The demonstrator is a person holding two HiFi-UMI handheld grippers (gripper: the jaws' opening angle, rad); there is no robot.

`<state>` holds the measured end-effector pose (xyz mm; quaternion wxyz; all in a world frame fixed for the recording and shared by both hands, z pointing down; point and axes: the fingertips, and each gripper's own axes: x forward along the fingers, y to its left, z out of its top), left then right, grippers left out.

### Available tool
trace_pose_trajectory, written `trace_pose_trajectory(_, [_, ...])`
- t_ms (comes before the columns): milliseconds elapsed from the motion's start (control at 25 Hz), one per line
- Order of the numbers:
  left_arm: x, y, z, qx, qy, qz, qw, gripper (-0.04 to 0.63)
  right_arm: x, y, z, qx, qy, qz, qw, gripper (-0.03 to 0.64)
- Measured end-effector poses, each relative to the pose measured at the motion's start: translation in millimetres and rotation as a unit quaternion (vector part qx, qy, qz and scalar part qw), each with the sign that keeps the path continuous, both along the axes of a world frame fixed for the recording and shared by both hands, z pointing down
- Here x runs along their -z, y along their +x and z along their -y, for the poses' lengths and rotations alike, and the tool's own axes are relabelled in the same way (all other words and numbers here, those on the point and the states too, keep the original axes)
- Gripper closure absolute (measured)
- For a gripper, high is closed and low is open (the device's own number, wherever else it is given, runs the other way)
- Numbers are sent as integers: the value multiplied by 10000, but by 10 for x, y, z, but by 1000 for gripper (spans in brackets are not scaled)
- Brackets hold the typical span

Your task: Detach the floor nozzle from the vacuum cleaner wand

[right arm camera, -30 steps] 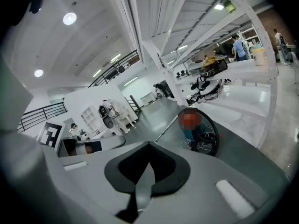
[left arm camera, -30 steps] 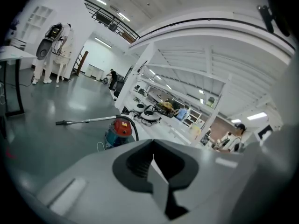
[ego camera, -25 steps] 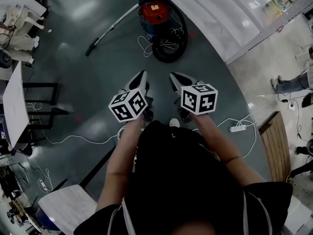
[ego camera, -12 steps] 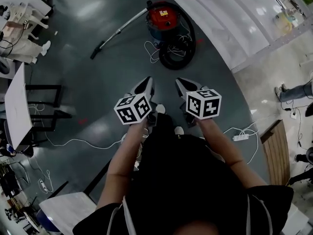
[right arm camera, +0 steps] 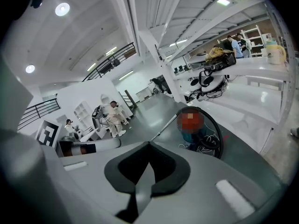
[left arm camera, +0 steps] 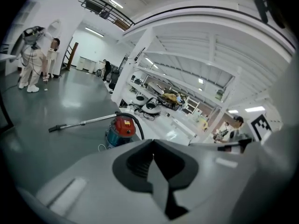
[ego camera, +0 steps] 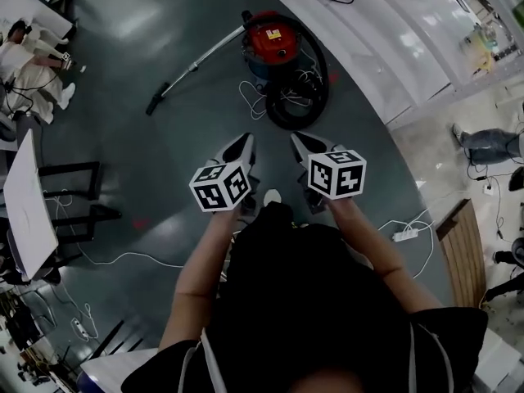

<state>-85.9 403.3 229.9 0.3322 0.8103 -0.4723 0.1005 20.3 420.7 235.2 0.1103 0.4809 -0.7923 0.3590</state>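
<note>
Head view: black floor nozzle [ego camera: 156, 104] attached to silver wand [ego camera: 202, 59].

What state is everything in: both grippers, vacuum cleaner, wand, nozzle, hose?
Left gripper: shut, empty.
Right gripper: shut, empty.
Vacuum cleaner: upright on the floor, untouched.
Wand: stretched out from the vacuum cleaner, untouched.
Nozzle: on the wand's far end, resting on the floor, not detached.
Hose: coiled beside the vacuum cleaner.
</note>
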Motion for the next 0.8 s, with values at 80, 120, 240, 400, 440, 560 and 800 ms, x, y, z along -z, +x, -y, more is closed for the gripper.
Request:
trace_pose_trajectory(80, [-30,-77,155,-76,-40,31,10000,586,-34,-76,168,-62,-39,27,10000,618])
trace_pose_trajectory(120, [-42,-110,221,-112,-63,26,9999,586,-49,-115,240,-84,-59,39,9999,618])
trace_pose_trajectory(240, [-57,-181,401,-194,-70,40,9998,586,-56,-188,430,-148,-70,50,9999,620])
trace_pose_trajectory(400, [-87,-260,660,-88,-85,29,9999,586,-63,-209,669,-184,-65,35,9998,618])
trace_pose_trajectory(440, [-105,-262,708,-59,-106,5,9999,586,-87,-202,715,-179,-91,20,9998,618])
trace_pose_trajectory(560, [-148,-246,877,-13,-130,19,9999,586,-140,-175,891,-138,-143,4,9998,618])
trace_pose_trajectory(800, [-191,6,1283,6,-200,66,9998,586,-115,16,1382,68,-103,-22,9999,619])
